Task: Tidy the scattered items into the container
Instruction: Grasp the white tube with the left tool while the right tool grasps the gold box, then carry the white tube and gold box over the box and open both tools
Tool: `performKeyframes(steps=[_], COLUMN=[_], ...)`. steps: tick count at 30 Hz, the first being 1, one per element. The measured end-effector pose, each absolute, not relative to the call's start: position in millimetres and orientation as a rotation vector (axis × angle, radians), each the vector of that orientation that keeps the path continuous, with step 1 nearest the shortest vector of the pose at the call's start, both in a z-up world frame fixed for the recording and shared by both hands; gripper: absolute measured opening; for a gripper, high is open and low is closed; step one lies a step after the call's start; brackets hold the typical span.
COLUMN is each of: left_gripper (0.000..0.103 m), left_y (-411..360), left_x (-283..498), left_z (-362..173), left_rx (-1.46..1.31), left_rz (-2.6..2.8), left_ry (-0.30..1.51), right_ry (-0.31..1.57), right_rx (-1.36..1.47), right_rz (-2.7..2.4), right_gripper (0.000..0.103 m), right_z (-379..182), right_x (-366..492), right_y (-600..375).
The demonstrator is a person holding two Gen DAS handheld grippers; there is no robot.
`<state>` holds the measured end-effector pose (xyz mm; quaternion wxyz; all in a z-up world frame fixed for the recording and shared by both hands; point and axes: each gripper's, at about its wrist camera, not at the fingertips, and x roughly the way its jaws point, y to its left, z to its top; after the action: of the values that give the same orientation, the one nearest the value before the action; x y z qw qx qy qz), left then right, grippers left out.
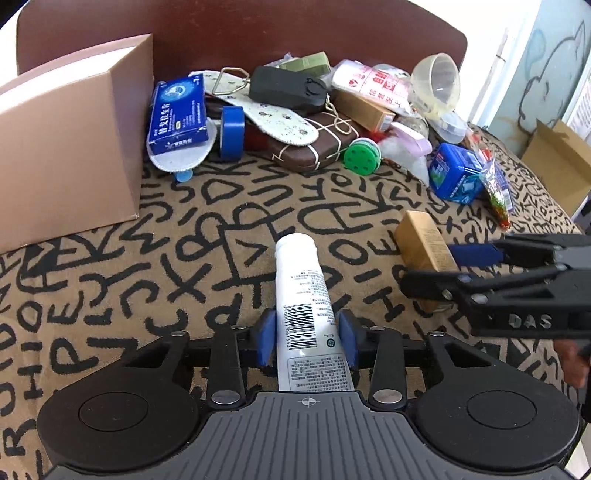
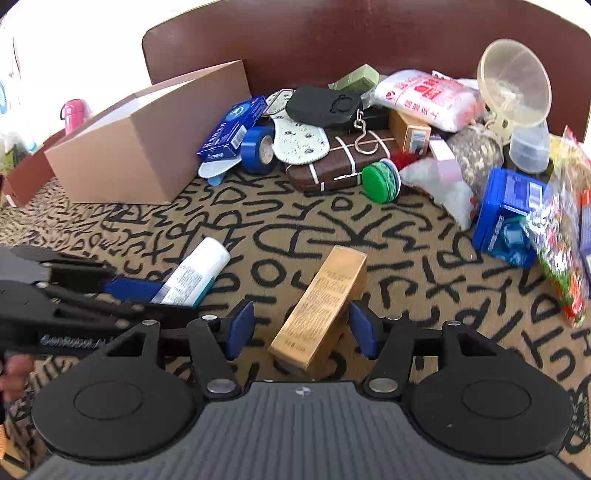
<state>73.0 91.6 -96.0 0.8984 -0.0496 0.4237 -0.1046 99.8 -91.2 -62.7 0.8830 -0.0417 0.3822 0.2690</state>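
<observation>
Left gripper [image 1: 307,338] clamped on a white tube [image 1: 306,295], both blue pads pressed to its sides just above the barcode, cap end pointing away toward the pile. Tube lying low over the letter-patterned bedspread [image 1: 221,236]; whether resting on it or lifted slightly, cannot tell. Right gripper [image 2: 302,328] set around a gold box [image 2: 323,306], jaws apart, a clear gap on the left side and the right pad just beside the box edge, touching or not unclear. Gold box flat on the bedspread, long axis running away and slightly right. Cardboard box [image 1: 70,136] standing at the far left, near the brown headboard [image 1: 240,33], well apart from both grippers. Between it and the right edge, a heap against the headboard: blue carton [image 1: 179,116], blue tape roll [image 1: 232,129], white insoles [image 1: 273,114], black case [image 1: 284,90], brown tied parcel [image 1: 314,147], green round lid [image 1: 361,156], clear funnel [image 1: 437,79], blue plastic tub [image 1: 456,173].
</observation>
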Motion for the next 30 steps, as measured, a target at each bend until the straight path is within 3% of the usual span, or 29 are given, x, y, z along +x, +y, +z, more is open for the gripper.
performKeyframes(steps=[1, 2, 3, 6, 8, 9, 17, 19, 30], left_gripper=[0.038, 0.038, 0.044, 0.054, 0.051, 0.038, 0.04, 0.036, 0.034], left_y=[92, 91, 90, 85, 81, 80, 84, 86, 121], left_x=[73, 73, 73, 72, 72, 72, 71, 70, 41], left_z=[-96, -97, -97, -99, -100, -100, -102, -101, -90], left_rx=[-0.102, -0.1, -0.095, -0.069, -0.049, -0.046, -0.101, -0.112, -0.401], left_rz=[-0.218, -0.217, -0.216, -0.207, -0.2, -0.196, -0.194, -0.193, -0.217], left_ry=[0.878, 0.877, 0.877, 0.868, 0.862, 0.859, 0.839, 0.834, 0.78], right_ry=[0.794, 0.796, 0.801, 0.83, 0.827, 0.829, 0.835, 0.84, 0.85], right_rx=[-0.104, -0.117, -0.122, -0.119, -0.132, -0.133, -0.144, -0.131, -0.02], right_rz=[0.545, 0.532, 0.529, 0.558, 0.57, 0.579, 0.627, 0.631, 0.73], right_gripper=[0.055, 0.045, 0.04, 0.033, 0.029, 0.028, 0.028, 0.028, 0.027], right_z=[-63, -64, -66, -69, -69, -70, -69, -70, -51], right_x=[101, 101, 102, 102, 98, 96, 88, 87, 74], right_y=[-89, -87, -86, -84, -81, -80, -67, -65, -65])
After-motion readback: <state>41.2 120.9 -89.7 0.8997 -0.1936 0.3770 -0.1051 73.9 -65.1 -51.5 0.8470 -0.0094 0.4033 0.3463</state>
